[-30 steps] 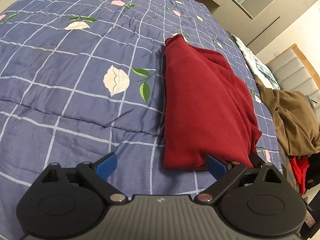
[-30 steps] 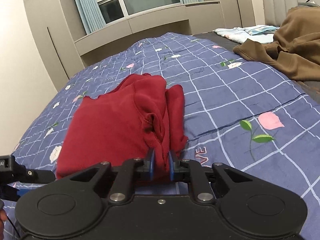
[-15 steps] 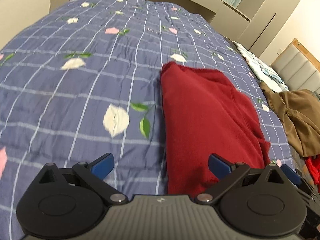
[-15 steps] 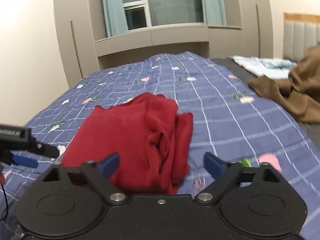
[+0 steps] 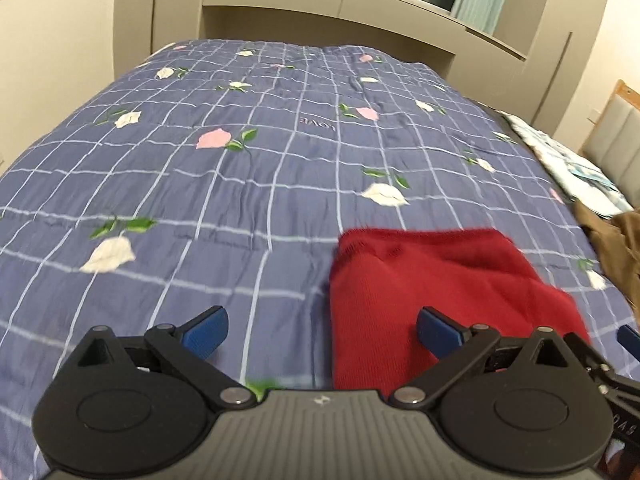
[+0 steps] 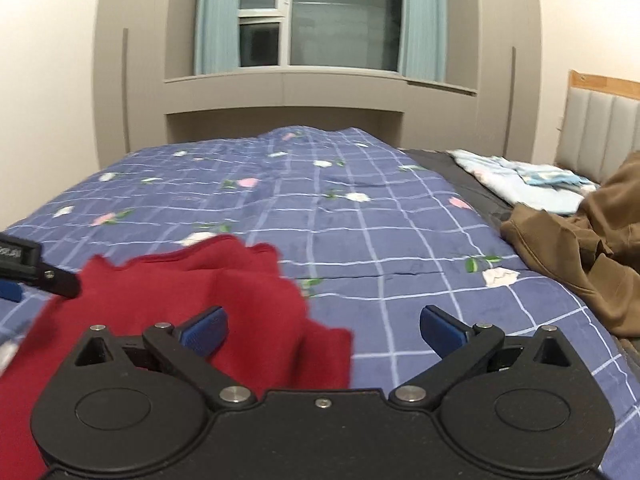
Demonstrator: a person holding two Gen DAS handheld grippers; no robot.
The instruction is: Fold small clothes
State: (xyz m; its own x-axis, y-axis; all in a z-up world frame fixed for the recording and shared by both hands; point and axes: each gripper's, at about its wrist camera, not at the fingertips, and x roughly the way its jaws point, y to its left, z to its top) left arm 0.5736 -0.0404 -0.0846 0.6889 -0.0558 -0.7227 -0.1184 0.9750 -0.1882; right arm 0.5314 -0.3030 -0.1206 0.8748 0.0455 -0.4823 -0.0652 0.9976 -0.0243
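Knitwear is what the task's thing looks like: the red garment [image 5: 436, 280] lies folded into a thick block on the bed's blue checked quilt [image 5: 240, 184], its layered, looser edges showing in the right wrist view [image 6: 224, 280]; by my judgement it is light, soft and limp, not fragile, with a ribbed surface that should give the pads some bite rather than slip; it will sag and unfold if lifted by one layer only, so the better hold would be a pinch through all layers at a corner or along the doubled edge nearest the grippers, one gripper at each end.

The left gripper [image 5: 322, 330] stands released, jaws wide, its one pad over the red garment and the other over bare quilt; nothing is pinched. The right gripper [image 6: 323, 330] has just been opening its jaws and is now fully spread, with the red garment's edge lying under the space between them but not gripped.

Beyond the red garment, toward the headboard, lies a brown garment [image 6: 580, 248], and past it some pale blue fabric [image 6: 520, 184].

Writing: the quilt carries the word "LOVE" [image 5: 317, 122], seen upside down, well beyond the red garment; a label on the left gripper's side [image 6: 10, 254] is too blurred to read.
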